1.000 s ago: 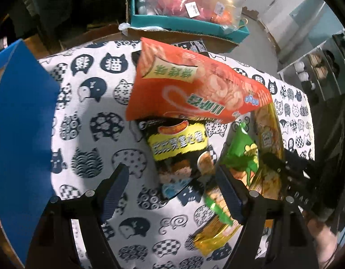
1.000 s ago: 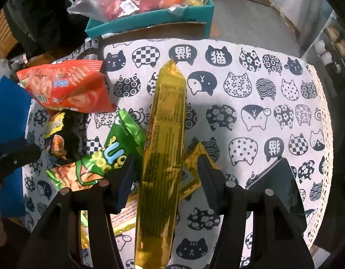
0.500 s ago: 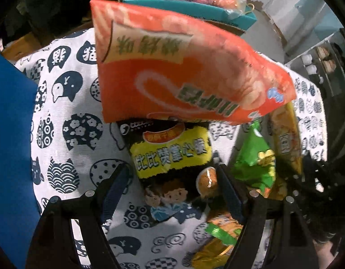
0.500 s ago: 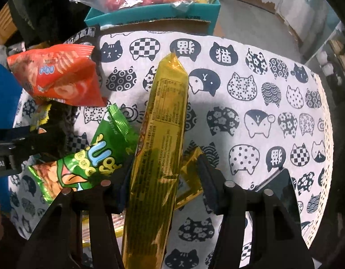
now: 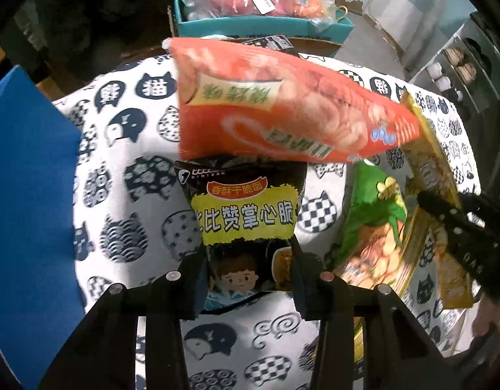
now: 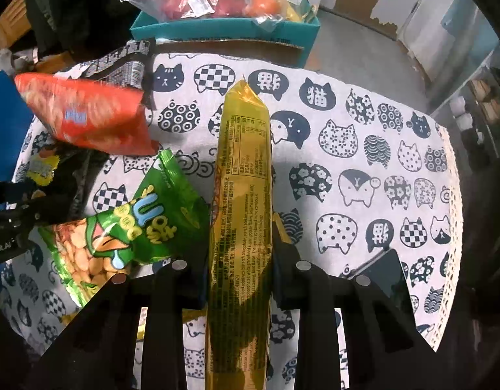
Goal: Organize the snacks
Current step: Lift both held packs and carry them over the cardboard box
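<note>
My left gripper (image 5: 246, 269) is shut on a black and yellow snack bag (image 5: 246, 214) with a cartoon boy on it. An orange snack bag (image 5: 282, 113) lies against the bag's top edge, tilted and blurred. My right gripper (image 6: 238, 269) is shut on a long gold snack pack (image 6: 241, 201) that points away from me. A green snack bag (image 6: 132, 224) lies to its left, and shows in the left wrist view (image 5: 373, 224). The orange bag shows in the right wrist view (image 6: 87, 113) too.
The table wears a cat-print cloth (image 6: 363, 169). A blue box (image 5: 25, 195) stands at the left edge. A teal box (image 6: 223, 29) with clear bags of red items sits behind the table. A dark flat object (image 6: 383, 276) lies at the right. Shelves stand far right.
Both grippers have closed, the left on the black and yellow bag, the right on the gold pack. The orange bag has shifted up and back in the left wrist view.
</note>
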The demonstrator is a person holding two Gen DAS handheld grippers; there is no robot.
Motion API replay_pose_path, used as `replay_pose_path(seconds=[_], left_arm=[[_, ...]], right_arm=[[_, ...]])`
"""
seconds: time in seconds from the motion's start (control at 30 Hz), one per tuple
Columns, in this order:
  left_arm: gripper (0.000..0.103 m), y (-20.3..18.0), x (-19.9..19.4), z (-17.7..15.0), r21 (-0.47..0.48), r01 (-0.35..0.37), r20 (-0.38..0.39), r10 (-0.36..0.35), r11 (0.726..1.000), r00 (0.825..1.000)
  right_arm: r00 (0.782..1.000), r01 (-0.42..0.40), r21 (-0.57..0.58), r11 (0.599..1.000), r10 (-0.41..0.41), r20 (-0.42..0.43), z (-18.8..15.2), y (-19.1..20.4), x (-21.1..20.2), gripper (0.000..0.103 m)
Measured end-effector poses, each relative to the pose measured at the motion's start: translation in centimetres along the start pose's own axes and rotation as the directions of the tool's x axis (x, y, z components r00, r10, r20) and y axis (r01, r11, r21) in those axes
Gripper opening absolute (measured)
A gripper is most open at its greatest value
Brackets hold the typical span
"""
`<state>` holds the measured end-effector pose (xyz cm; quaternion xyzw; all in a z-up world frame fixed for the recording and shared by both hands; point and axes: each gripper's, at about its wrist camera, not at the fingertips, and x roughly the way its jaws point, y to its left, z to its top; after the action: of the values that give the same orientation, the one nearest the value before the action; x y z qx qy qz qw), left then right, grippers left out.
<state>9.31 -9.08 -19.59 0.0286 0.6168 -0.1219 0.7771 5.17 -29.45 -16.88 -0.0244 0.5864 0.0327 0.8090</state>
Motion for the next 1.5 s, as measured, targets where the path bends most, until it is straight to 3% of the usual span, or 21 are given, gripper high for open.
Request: replay_pose_path(seconds=[0.67, 0.83, 1.5], left_arm=[[0.041, 2.6, -7.2, -4.1, 0.052, -0.062, 0.101, 0.056, 0.997, 0.993], [0.041, 2.9, -9.0, -4.6, 0.052, -0.048, 0.13, 0.041, 0.998, 0.991], [0.041, 5.9, -15.8, -5.6, 0.025, -0.1, 0.283, 0.089, 0.995, 0.955]], right_arm=[[0.995, -0.015, -0.001, 1.0, 0.015, 0.095, -0.9, 2.5, -7.0, 0.026], [0.993, -0.026, -0.014, 1.0, 0.027, 0.119, -0.8, 3.6, -8.4, 0.026], [0.977, -0.092, -0.072, 0.993, 0.105, 0.188, 0.9, 9.1, -12.5, 0.026]])
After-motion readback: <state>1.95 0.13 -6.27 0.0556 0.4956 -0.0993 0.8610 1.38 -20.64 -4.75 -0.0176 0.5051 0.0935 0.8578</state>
